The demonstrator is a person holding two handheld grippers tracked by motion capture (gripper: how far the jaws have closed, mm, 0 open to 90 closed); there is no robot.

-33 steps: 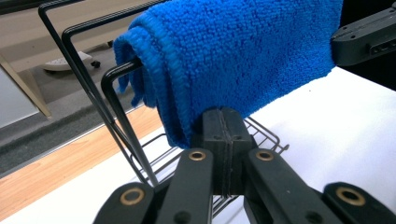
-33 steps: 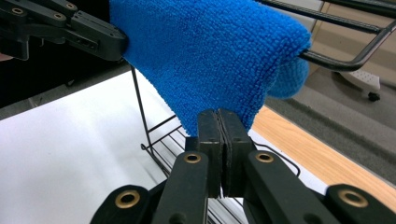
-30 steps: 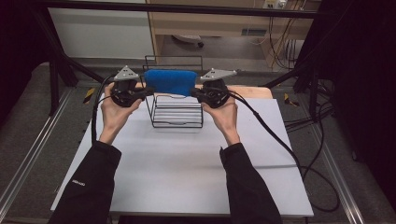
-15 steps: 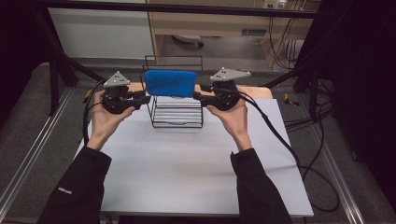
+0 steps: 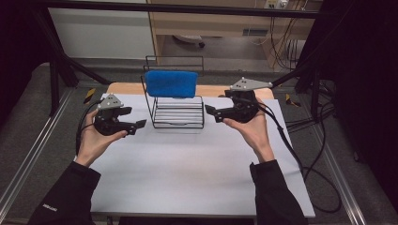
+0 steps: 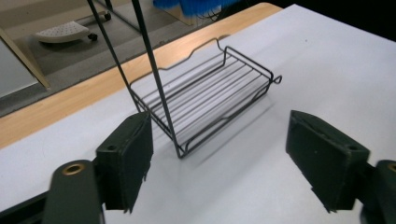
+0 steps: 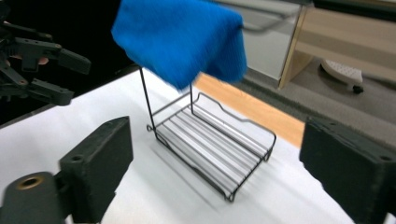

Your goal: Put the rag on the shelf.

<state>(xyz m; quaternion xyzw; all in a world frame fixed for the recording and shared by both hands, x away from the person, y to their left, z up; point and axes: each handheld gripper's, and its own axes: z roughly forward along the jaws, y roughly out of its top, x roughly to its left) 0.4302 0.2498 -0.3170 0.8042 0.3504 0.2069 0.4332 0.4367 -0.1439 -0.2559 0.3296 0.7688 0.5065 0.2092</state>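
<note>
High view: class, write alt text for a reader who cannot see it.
A blue cloth hangs over a black wire rack on a white table. A person's hands hold open left tongs and right tongs either side, touching neither.

Rack on the table, a gripper at each side

The cloth [image 5: 171,83] hung on the rack [image 5: 178,112]; left gripper [image 5: 136,125] lay left, right gripper [image 5: 210,112] right.

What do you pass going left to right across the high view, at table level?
Left gripper → wire rack with the blue cloth draped over its top bar → right gripper.
</note>
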